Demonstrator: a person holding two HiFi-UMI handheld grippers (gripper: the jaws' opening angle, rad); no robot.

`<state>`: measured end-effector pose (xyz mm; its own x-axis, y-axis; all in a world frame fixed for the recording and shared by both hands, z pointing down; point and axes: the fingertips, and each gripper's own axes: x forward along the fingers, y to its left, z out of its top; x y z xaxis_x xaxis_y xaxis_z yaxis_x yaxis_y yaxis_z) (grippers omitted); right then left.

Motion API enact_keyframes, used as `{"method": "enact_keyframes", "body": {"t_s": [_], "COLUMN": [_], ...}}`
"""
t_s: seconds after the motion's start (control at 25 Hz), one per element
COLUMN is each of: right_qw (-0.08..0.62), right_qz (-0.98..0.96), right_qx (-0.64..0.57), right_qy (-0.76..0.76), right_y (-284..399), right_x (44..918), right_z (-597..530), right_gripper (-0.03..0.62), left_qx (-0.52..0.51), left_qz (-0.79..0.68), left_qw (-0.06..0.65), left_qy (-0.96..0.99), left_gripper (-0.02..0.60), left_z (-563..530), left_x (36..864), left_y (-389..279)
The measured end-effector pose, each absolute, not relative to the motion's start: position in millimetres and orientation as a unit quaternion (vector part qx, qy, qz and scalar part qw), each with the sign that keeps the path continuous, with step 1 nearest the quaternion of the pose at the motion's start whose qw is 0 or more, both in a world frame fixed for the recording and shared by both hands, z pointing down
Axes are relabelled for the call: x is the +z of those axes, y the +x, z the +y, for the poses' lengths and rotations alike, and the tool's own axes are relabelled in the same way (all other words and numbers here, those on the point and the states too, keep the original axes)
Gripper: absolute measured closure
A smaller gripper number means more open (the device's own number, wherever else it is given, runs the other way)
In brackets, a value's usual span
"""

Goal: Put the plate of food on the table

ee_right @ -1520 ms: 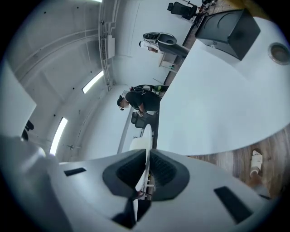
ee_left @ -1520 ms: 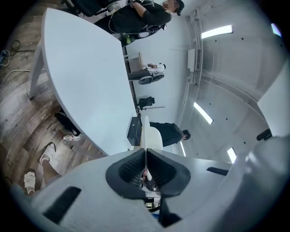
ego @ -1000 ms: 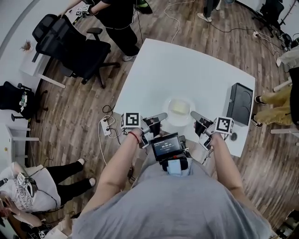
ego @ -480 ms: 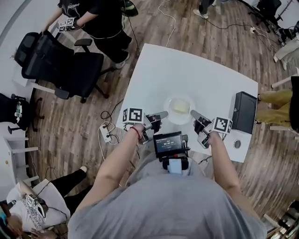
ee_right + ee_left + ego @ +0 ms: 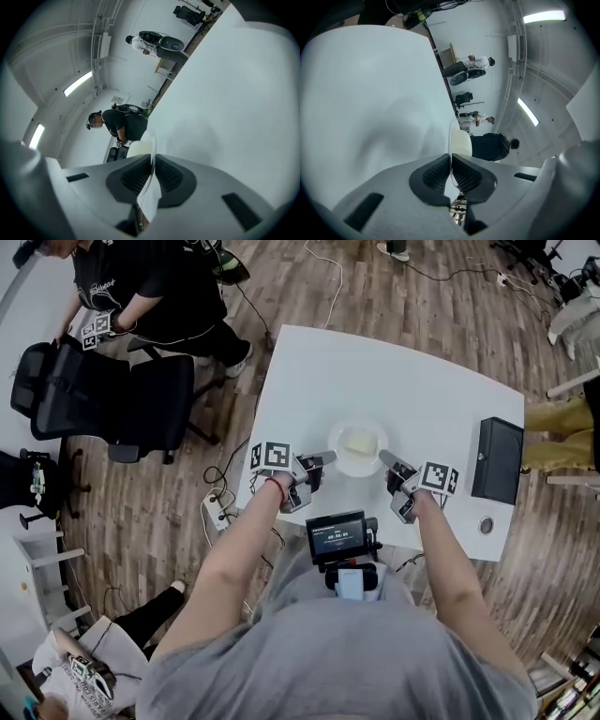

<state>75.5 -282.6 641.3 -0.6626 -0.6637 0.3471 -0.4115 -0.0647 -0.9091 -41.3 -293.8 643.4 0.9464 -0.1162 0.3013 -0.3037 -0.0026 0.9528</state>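
Round translucent white plate (image 5: 358,471) bearing a pale yellow block of food (image 5: 359,441): at the near middle of the white counter (image 5: 375,371); contact with its surface not discernible.
Left gripper (image 5: 325,458): fingers (image 5: 436,174) pinched on the plate's left rim.
Right gripper (image 5: 384,458): fingers (image 5: 171,176) pinched on its right rim.
Black rectangular box (image 5: 497,460): at the counter's right edge, well apart.

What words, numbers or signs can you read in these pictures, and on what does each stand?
Nothing reads clearly.
Chest screen: light digits, too small to read.
Black shirt: white print, too blurred to read.
Marker cubes: square code patterns, no words.
Plate: no print visible.
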Motion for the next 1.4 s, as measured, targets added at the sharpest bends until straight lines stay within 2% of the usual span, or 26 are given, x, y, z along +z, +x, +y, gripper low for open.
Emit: {"method": "enact_keyframes", "body": {"t_s": [0.56,1.4], "right_qw": [0.056,-0.027], "right_qz": [0.647,0.646], "right_qx": [-0.618,-0.602], "right_qy": [-0.444,-0.469], "right_y": [89.7,90.6], "right_x": [695.2,705.8], "right_z": [-301.9,-295.3], "right_gripper": [0.547,0.546], "left_qx": [0.136,0.17], "left_qz": [-0.182,-0.18], "left_qw": [0.696,0.69], "left_qy": [0.681,0.68], "left_gripper": [0.551,0.549], "left_z": [-312.7,-306.3], "left_x": [700.5,709.4], "left_y": [-29.8,-30.4]}}
